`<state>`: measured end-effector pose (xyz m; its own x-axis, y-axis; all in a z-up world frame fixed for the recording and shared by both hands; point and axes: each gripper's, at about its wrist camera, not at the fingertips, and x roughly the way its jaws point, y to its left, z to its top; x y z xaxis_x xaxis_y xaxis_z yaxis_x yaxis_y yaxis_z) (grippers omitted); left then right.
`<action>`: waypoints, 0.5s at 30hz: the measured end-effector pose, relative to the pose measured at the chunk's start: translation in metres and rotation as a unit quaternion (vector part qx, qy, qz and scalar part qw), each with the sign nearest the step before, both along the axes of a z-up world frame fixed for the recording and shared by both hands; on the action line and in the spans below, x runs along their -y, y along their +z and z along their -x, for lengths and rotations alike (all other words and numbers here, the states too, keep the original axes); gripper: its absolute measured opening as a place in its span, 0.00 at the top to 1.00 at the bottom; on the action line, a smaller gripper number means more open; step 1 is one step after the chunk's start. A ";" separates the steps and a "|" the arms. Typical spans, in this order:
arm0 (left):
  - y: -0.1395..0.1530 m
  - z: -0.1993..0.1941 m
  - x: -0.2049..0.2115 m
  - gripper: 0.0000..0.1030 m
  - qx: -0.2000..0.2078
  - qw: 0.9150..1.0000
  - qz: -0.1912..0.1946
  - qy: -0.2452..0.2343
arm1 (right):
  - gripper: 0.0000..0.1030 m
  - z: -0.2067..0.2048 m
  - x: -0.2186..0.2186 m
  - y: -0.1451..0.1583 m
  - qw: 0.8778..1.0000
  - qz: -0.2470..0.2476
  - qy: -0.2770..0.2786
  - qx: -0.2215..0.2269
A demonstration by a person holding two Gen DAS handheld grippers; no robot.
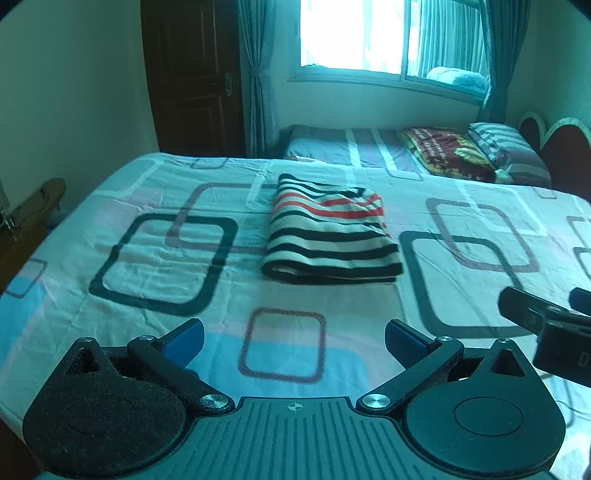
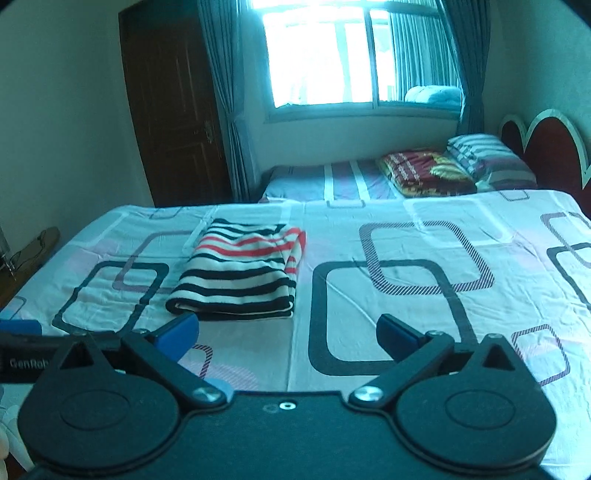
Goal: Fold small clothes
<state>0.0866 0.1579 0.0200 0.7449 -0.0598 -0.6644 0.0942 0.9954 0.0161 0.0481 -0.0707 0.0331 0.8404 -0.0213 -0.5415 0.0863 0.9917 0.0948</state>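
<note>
A striped garment (image 1: 330, 232), black, white and red, lies folded into a neat rectangle on the patterned bed sheet (image 1: 147, 258). My left gripper (image 1: 293, 338) hovers open above the sheet, well short of the garment, nothing between its blue pads. In the right wrist view the same folded garment (image 2: 240, 273) lies ahead to the left, and my right gripper (image 2: 288, 332) stands wide open and empty just behind it. The right gripper's finger (image 1: 532, 310) shows at the left view's right edge. The left gripper's body (image 2: 22, 354) shows at the right view's left edge.
A second bed (image 1: 351, 147) with a red blanket (image 1: 447, 153) and a striped pillow (image 1: 506, 147) stands beyond. A dark wooden door (image 1: 192, 74), curtains and a bright window (image 1: 354, 33) line the far wall. A red headboard (image 2: 546, 147) is at right.
</note>
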 end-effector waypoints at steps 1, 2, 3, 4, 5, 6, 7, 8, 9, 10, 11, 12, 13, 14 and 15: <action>0.001 0.003 -0.001 0.00 -0.001 1.000 0.005 0.001 | 0.01 0.004 0.000 0.002 1.000 0.000 0.000 0.003; 0.003 0.008 -0.001 0.00 -0.001 1.000 0.010 0.001 | 0.01 0.007 0.001 0.003 1.000 0.000 0.001 0.004; 0.004 0.012 0.000 0.00 -0.001 1.000 0.014 0.001 | 0.01 0.010 0.000 0.004 1.000 0.001 0.003 0.006; 0.004 0.016 0.000 0.00 0.000 1.000 0.014 0.002 | 0.01 0.013 0.000 0.005 1.000 0.002 0.005 0.007; 0.005 0.018 0.001 0.00 0.001 1.000 0.012 0.002 | 0.01 0.016 0.001 0.006 1.000 0.004 0.004 0.008; 0.005 0.021 0.002 0.00 0.001 1.000 0.012 0.003 | 0.01 0.018 0.001 0.006 1.000 0.005 0.004 0.008; 0.006 0.023 0.002 0.00 0.000 1.000 0.012 0.003 | 0.01 0.021 0.002 0.007 1.000 0.005 0.004 0.009; 0.007 0.026 0.002 0.00 -0.001 1.000 0.013 0.002 | 0.01 0.024 0.002 0.007 1.000 0.005 0.004 0.009; 0.007 0.029 0.002 0.00 -0.001 1.000 0.013 0.002 | 0.01 0.027 0.003 0.007 1.000 0.005 0.001 0.010; 0.008 0.031 0.002 0.00 0.000 1.000 0.013 0.004 | 0.01 0.029 0.003 0.008 1.000 0.005 0.000 0.010; 0.009 0.034 0.002 0.00 0.003 1.000 0.013 0.006 | 0.01 0.032 0.004 0.008 1.000 0.005 -0.002 0.011; 0.011 0.036 0.001 0.00 0.006 1.000 0.014 0.008 | 0.01 0.035 0.004 0.009 1.000 0.004 -0.004 0.013; 0.012 0.038 0.001 0.00 0.008 1.000 0.013 0.010 | 0.01 0.037 0.005 0.009 1.000 0.005 -0.005 0.014; 0.013 0.040 0.000 0.00 0.009 1.000 0.014 0.011 | 0.01 0.039 0.005 0.010 1.000 0.006 -0.005 0.014; 0.014 0.042 -0.001 0.00 0.009 1.000 0.015 0.012 | 0.01 0.041 0.004 0.009 1.000 0.008 -0.006 0.014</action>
